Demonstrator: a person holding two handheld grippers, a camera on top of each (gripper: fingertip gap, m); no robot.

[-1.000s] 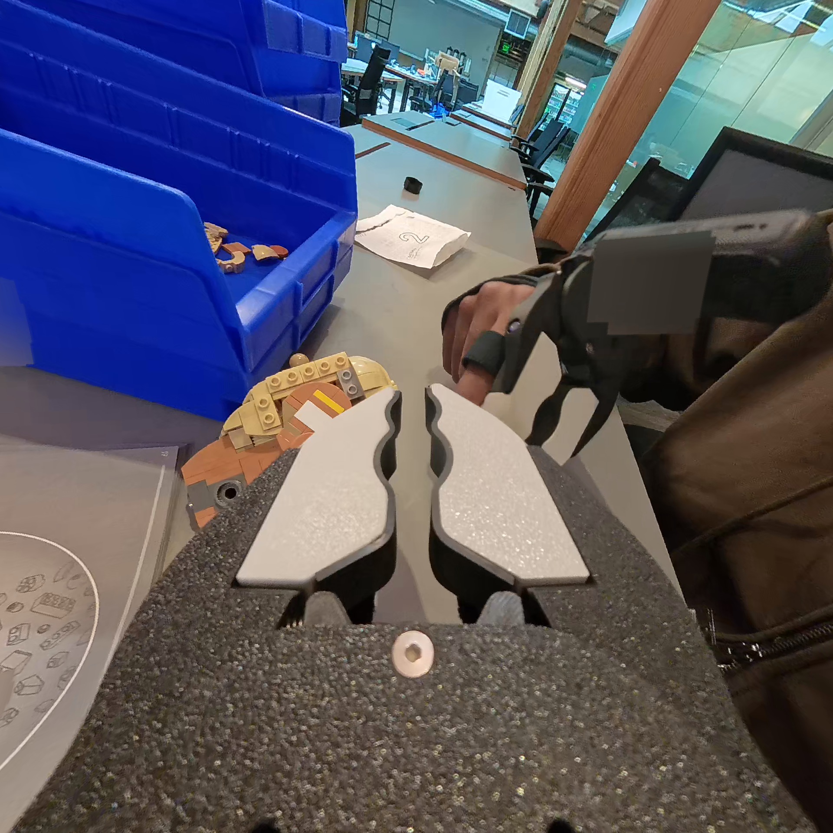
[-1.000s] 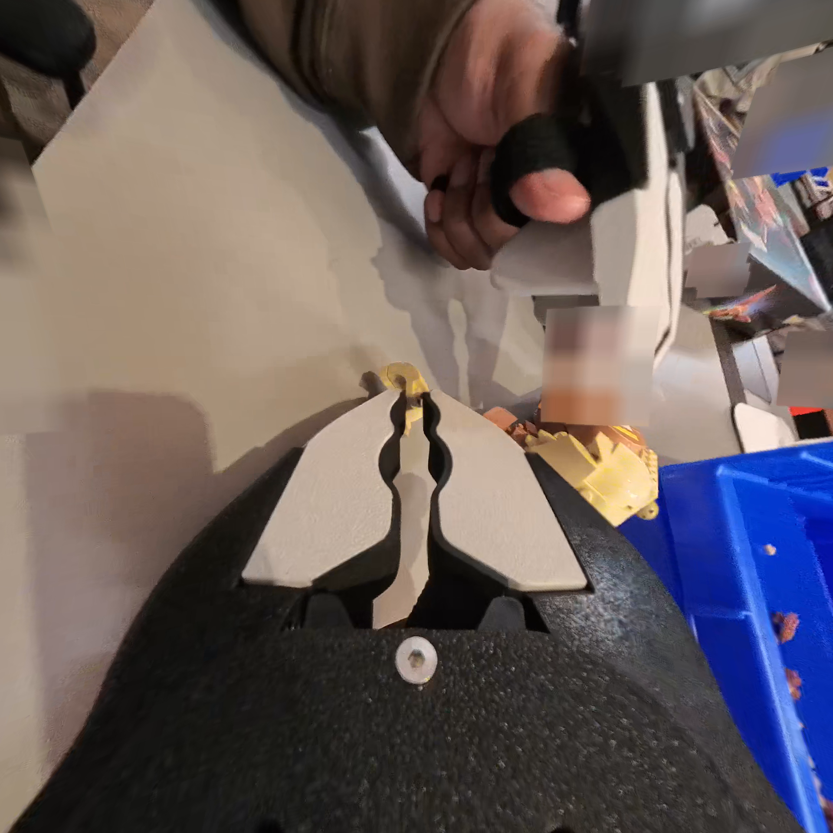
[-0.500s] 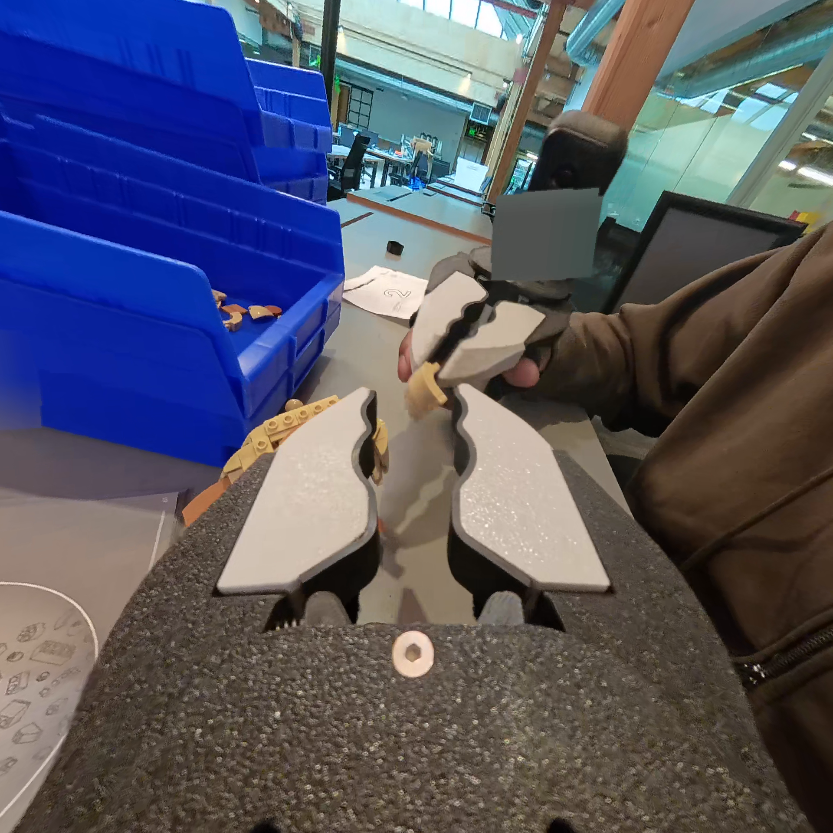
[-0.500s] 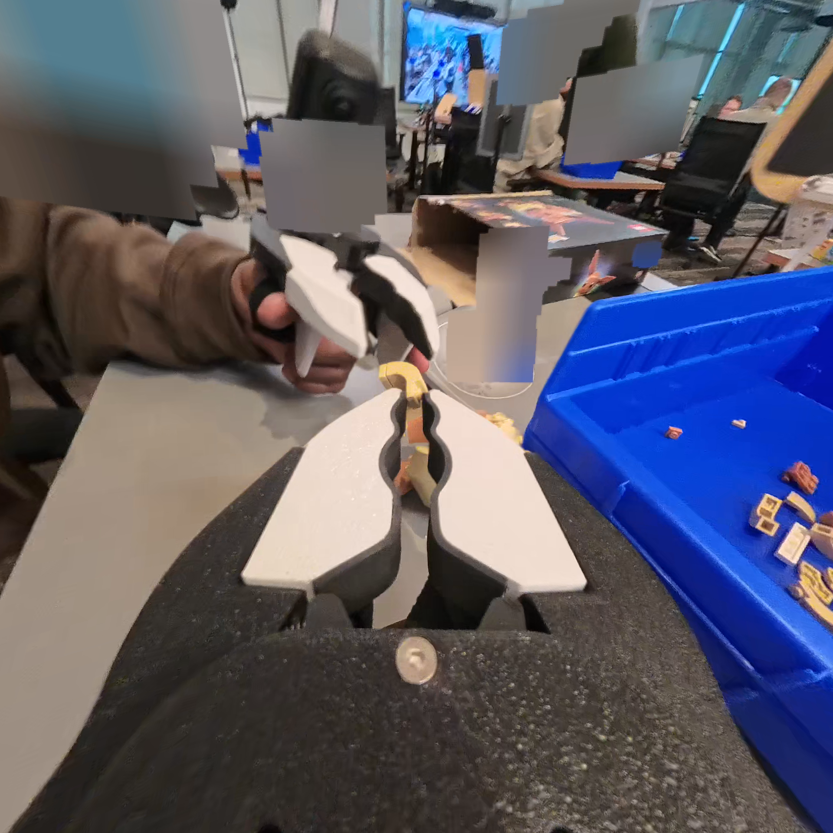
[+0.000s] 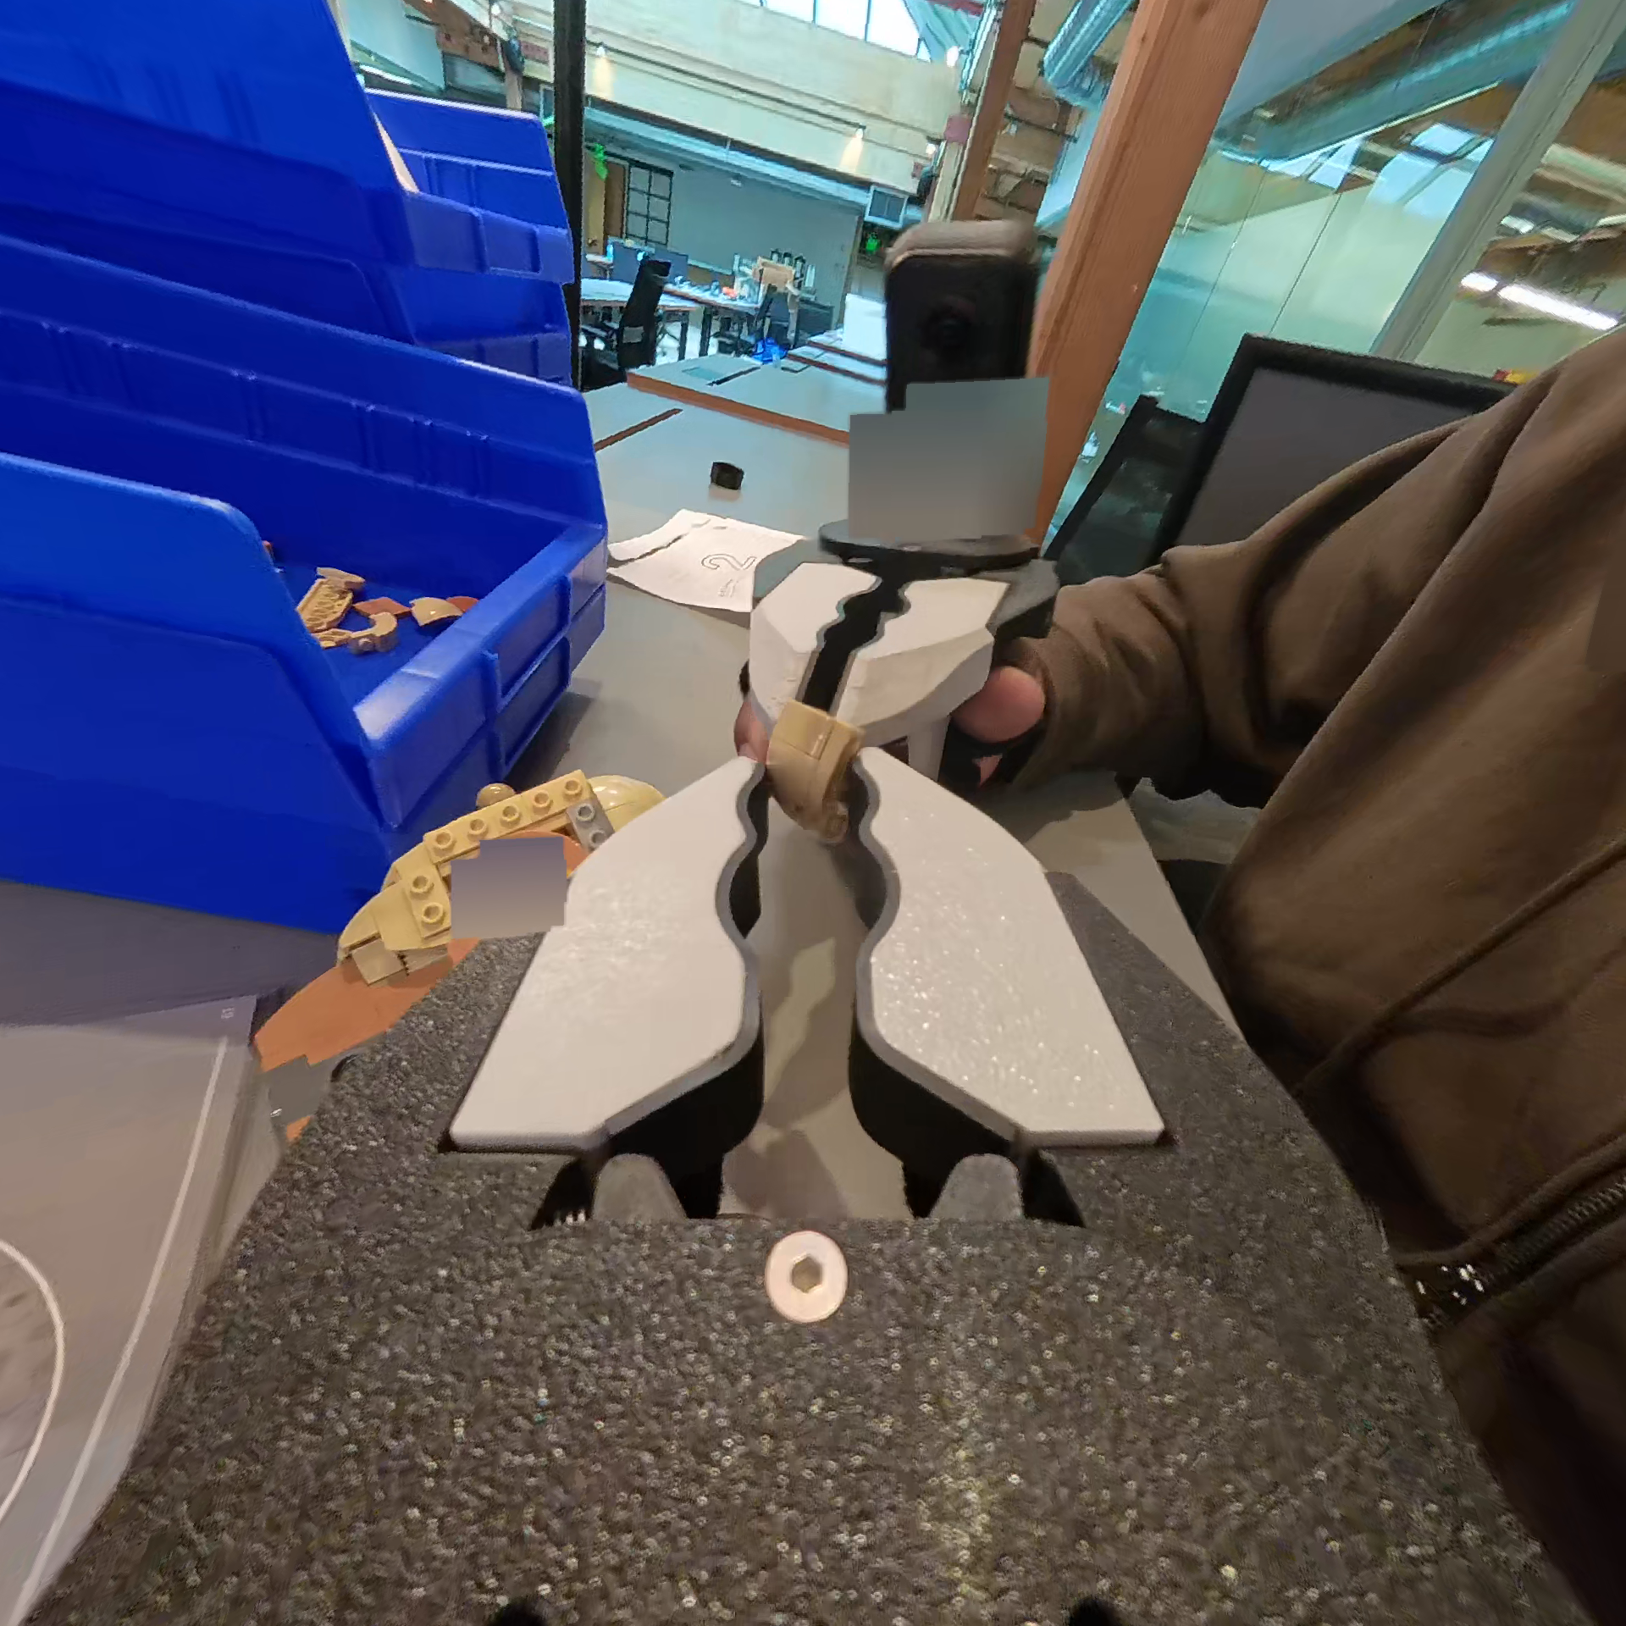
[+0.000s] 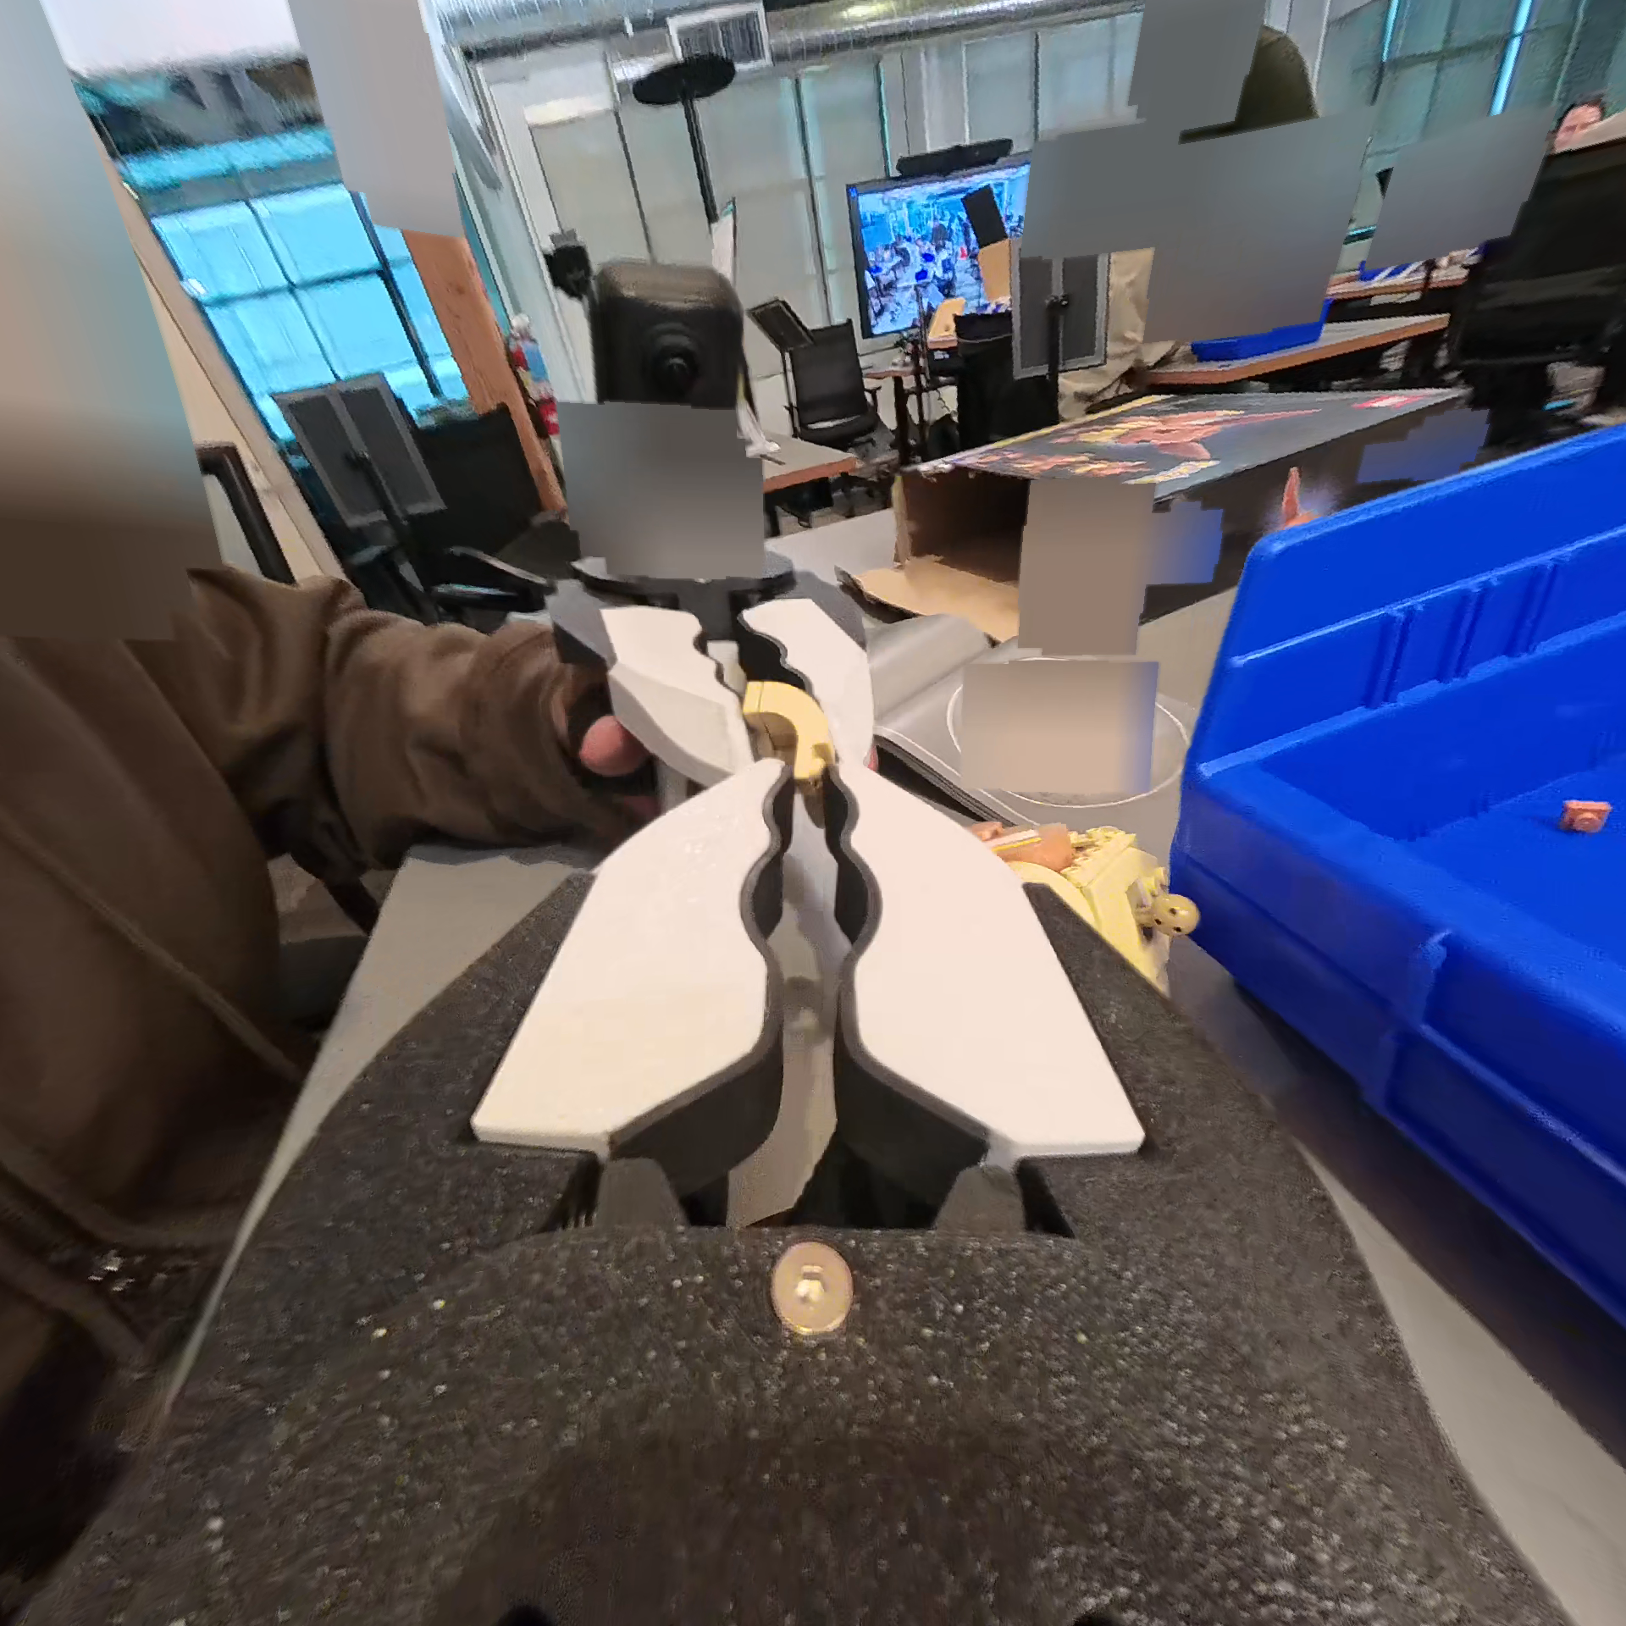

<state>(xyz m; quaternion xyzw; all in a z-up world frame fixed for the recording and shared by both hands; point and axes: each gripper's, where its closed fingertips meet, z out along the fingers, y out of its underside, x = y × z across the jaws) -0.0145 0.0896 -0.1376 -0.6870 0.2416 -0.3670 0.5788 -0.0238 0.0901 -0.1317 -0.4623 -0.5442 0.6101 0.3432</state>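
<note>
An open office with wooden posts and glass walls is stretching out behind a grey table (image 5: 669, 704); every place below is being given relative to the tan curved brick piece (image 5: 809, 774) suspended above that table.

Far to the left of the piece, blue bins (image 5: 264, 545) are sitting stacked, the nearest one holding a few loose tan and brown parts (image 5: 369, 607), apparently sorted there to keep them within reach. Below and left of the piece, a partly built model (image 5: 475, 862) of tan and reddish-brown bricks is lying on the table against the bin's front wall. Behind the piece, a white sheet of paper (image 5: 704, 563) is lying flat.

The piece itself is being shared by the two grippers, which are pointing at each other. The left gripper (image 5: 805, 796) is clenching its lower end, both pads pressing on it, with the fingers standing partly apart because of the piece's width. The right gripper (image 6: 805, 783), reaching in from the far side of the piece, is pinching the opposite end between nearly closed fingers. That two-ended hold looks like a way to steady the small piece in the air, clear of the table.

To the right of the piece, a brown sleeve (image 5: 1320, 704) is extending past a dark monitor (image 5: 1320, 457).
</note>
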